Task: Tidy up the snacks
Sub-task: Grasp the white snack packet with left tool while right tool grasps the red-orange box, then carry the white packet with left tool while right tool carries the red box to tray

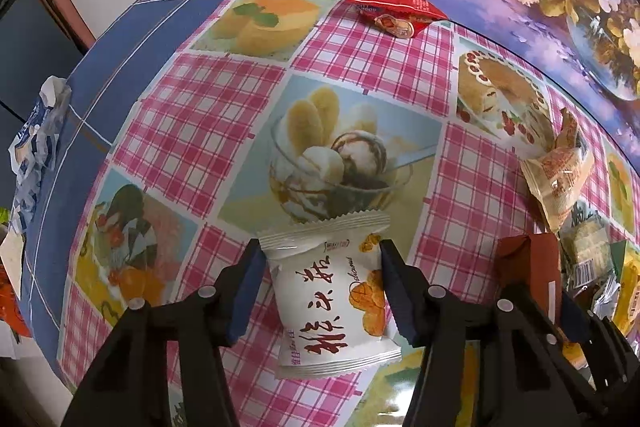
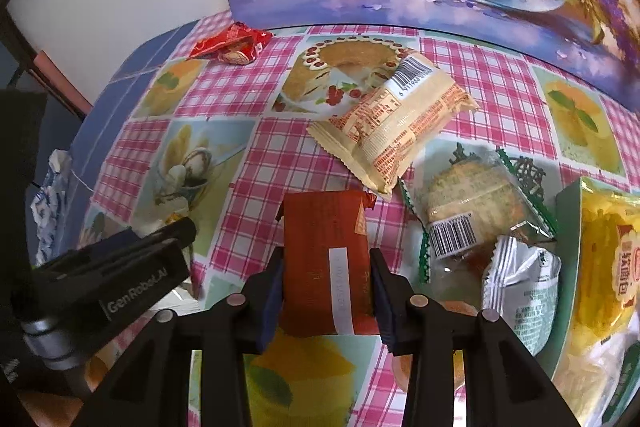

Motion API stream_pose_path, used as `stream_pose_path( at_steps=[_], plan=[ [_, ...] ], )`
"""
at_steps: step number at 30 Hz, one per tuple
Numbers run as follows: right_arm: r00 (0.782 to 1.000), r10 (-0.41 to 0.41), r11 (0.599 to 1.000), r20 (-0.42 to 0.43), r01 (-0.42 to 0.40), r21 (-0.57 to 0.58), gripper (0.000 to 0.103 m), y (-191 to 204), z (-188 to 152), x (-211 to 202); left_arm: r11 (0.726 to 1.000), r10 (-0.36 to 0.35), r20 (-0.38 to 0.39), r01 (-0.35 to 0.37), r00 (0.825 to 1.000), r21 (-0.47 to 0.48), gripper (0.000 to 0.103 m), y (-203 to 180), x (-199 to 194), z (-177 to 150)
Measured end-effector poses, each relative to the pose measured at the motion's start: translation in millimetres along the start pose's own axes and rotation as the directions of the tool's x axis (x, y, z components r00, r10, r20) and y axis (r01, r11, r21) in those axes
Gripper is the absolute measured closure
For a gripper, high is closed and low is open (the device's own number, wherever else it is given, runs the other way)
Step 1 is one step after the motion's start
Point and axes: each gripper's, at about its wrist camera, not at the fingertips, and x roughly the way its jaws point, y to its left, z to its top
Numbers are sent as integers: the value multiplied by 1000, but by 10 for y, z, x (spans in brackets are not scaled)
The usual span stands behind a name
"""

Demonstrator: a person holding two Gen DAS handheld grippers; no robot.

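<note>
My left hand-held gripper (image 1: 320, 259) is clamped on a white snack packet (image 1: 334, 301), held just above the bench (image 1: 192, 115). My right hand-held gripper (image 2: 326, 271) is clamped on a brown-red snack bar (image 2: 326, 255), near the green tray (image 2: 566, 267) of snacks. I'd keep both squeezes light so wrappers don't crush, carry one at a time, and lay each flat beside the cream biscuit pack (image 2: 394, 123).

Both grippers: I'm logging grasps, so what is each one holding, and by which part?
The left gripper pinches the white snack packet across its long side edges. The right gripper clamps the red-brown packet across its long sides, at its near half.
</note>
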Motion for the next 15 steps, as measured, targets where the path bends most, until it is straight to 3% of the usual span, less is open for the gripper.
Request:
stream_pose_path(
  at_steps=[4,6,15],
  plan=[
    [1000,1,1000,5,-1,23,61,-63,-15,-89,1000,-13,-2,13,1000,-6,46,-21,-62,-66],
    [1000,18,999,1,-18,40,61,-102,-27,-117,1000,-18,1,18,1000,-6,53,-5,-105,-107],
    [997,76,992,7,-76,99,61,-229,-97,-276,999,-50,-1,50,999,-15,57,-1,-274,-282]
  ],
)
